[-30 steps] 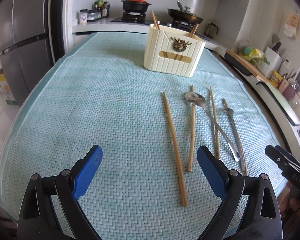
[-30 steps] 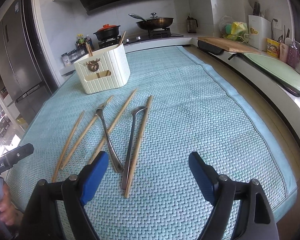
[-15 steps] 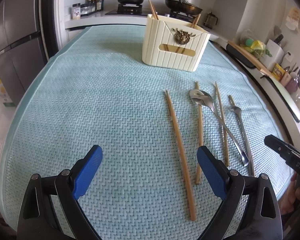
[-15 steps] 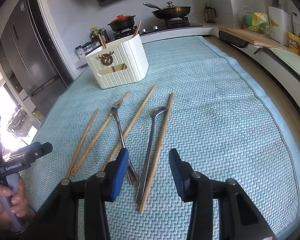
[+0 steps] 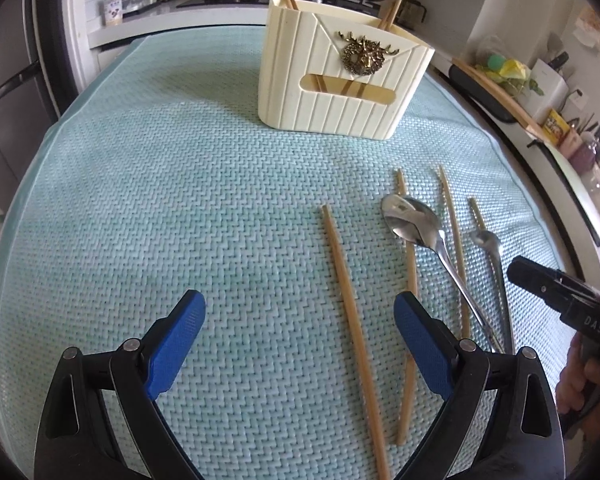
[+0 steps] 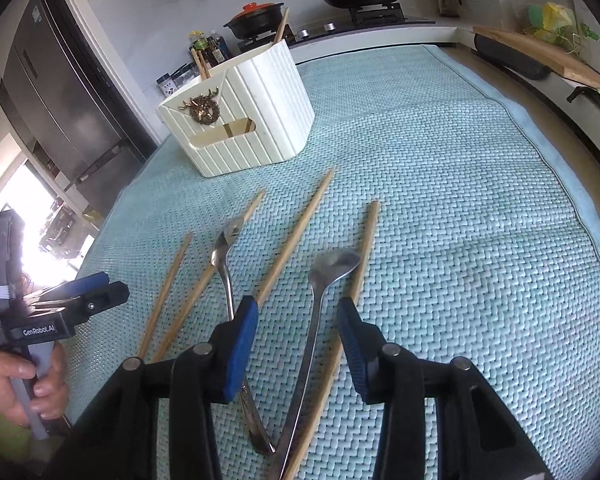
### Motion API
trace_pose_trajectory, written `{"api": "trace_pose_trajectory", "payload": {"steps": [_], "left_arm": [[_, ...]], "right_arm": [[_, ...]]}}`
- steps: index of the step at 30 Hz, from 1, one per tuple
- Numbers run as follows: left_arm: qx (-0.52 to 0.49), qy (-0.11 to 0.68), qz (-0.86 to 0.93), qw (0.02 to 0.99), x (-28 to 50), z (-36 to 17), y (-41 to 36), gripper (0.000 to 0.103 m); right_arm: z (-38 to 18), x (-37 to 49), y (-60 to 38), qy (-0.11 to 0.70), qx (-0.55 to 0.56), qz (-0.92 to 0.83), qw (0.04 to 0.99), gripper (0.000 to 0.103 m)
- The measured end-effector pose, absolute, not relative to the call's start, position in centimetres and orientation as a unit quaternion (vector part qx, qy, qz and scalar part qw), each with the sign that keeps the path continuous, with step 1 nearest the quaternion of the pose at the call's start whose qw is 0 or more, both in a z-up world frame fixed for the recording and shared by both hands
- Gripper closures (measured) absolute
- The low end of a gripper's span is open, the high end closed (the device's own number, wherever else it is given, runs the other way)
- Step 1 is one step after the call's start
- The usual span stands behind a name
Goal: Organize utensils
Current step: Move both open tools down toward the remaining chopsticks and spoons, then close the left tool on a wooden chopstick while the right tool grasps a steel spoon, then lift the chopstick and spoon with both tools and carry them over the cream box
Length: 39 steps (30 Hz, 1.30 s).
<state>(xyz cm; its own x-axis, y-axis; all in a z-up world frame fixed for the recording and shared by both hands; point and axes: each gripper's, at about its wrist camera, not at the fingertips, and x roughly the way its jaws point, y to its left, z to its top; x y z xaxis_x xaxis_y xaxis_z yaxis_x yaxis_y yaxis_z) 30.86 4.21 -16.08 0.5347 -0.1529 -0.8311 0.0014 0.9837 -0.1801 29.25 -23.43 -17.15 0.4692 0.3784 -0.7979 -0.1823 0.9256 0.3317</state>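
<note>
Right wrist view: right gripper (image 6: 298, 322), half-open and empty, straddles a spoon (image 6: 318, 312); closing could also catch the touching chopstick (image 6: 350, 288).

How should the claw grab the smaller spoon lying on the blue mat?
Probably by its thin handle, coming down from above. The smaller spoon lies flat on the mat, so there is no way under it, and a chopstick lies close along its side. The right gripper already stands half-open over the handle, pads either side, not yet pressing; closing across that narrow stem suits better than the rounded bowl.
</note>
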Motion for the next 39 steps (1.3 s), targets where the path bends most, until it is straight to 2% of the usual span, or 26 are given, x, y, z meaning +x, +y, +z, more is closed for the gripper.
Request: {"api": "trace_pose_trajectory", "payload": {"steps": [7,11,14,16,19,23,24,26,32,39], "left_arm": [[-0.058,0.494,-0.052,0.866,33.3,-17.1,3.2,0.010],[-0.051,0.506,-0.056,0.859,34.6,-17.7,2.6,0.015],[-0.051,0.513,-0.059,0.855,35.4,-18.1,2.4,0.019],[-0.043,0.512,-0.060,0.856,35.6,-18.1,2.2,0.022],[-0.033,0.516,-0.070,0.853,35.9,-17.9,1.8,0.036],[-0.027,0.523,-0.082,0.848,36.2,-17.7,1.5,0.067],[-0.026,0.524,-0.083,0.847,36.2,-17.7,1.4,0.070],[-0.032,0.531,-0.091,0.842,36.3,-17.7,1.4,0.096],[-0.051,0.528,-0.100,0.842,36.0,-17.0,1.7,0.100],[-0.064,0.471,-0.109,0.873,34.0,-11.4,2.9,0.100]], "right_arm": [[-18.7,32.0,-22.6,0.520,0.107,0.176,0.829,0.063],[-19.6,33.4,-22.2,0.532,0.104,0.172,0.823,0.066],[-20.0,34.6,-22.0,0.535,0.112,0.171,0.820,0.078],[-20.1,35.4,-21.9,0.539,0.117,0.168,0.817,0.090],[-19.9,36.2,-21.9,0.539,0.124,0.167,0.816,0.094],[-19.0,36.1,-22.5,0.530,0.137,0.171,0.819,0.095],[-18.7,35.9,-22.7,0.527,0.140,0.173,0.820,0.095],[-17.8,35.7,-22.9,0.518,0.145,0.176,0.824,0.096],[-14.1,34.3,-24.6,0.486,0.156,0.188,0.839,0.097],[-9.7,31.2,-25.6,0.450,0.151,0.201,0.857,0.098]]}}
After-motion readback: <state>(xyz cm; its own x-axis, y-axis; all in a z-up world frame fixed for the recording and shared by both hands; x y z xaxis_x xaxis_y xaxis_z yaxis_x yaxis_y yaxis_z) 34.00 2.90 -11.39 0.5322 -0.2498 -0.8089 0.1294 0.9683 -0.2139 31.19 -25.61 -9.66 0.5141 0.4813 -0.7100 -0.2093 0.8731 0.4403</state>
